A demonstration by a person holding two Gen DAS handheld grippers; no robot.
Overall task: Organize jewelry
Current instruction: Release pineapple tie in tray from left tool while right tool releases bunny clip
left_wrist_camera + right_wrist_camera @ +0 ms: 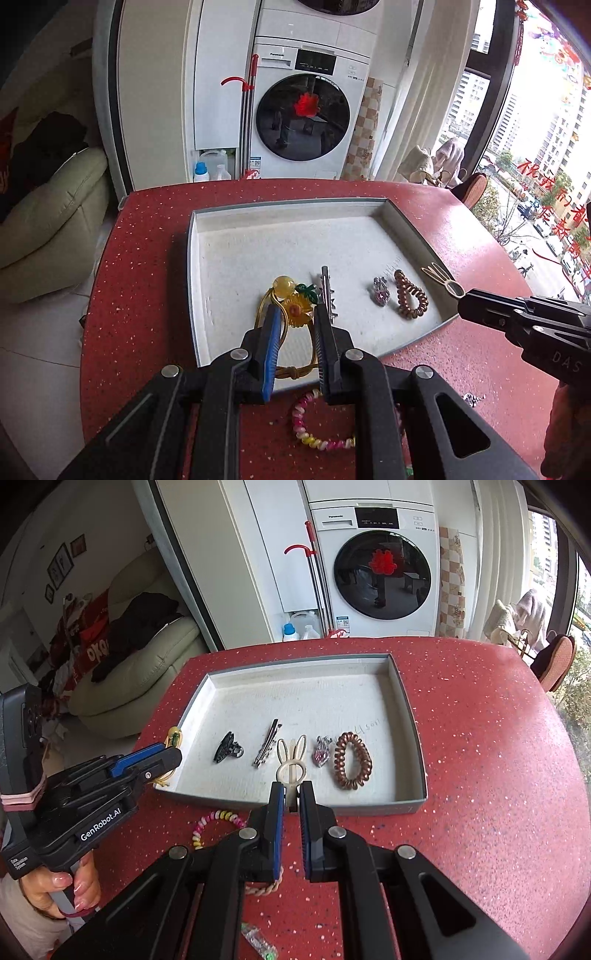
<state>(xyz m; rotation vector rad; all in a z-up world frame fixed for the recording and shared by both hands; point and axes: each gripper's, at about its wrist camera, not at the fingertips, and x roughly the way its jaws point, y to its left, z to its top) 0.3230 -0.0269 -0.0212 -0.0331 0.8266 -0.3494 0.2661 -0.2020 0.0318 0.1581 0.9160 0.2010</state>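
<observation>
Grippers enter both wrist views from the lower edge, angled down toward a grey tray (413,720) on a red speckled countertop (480,738). In the right wrist view the right gripper (291,795) sits at lower centre, its jaws pinched tight on the stem of a cream bunny-ear clip (291,762), which hangs over the tray's near rim. The left gripper (166,755) reaches in from the left edge of that view, a hand (62,893) wrapped around its handle at lower left. In the left wrist view the left gripper (295,317) holds a gold hair tie with a yellow flower charm (293,306) between narrowly parted jaws, above the tray's near left corner. Inside the tray, along its near side, lie a black claw clip (227,751), a silver hair clip (267,742), a pink gem clip (322,755) and a brown spiral hair tie (352,760), side by side. A pink and yellow spiral tie (214,827) rests on the countertop just in front of the tray.
</observation>
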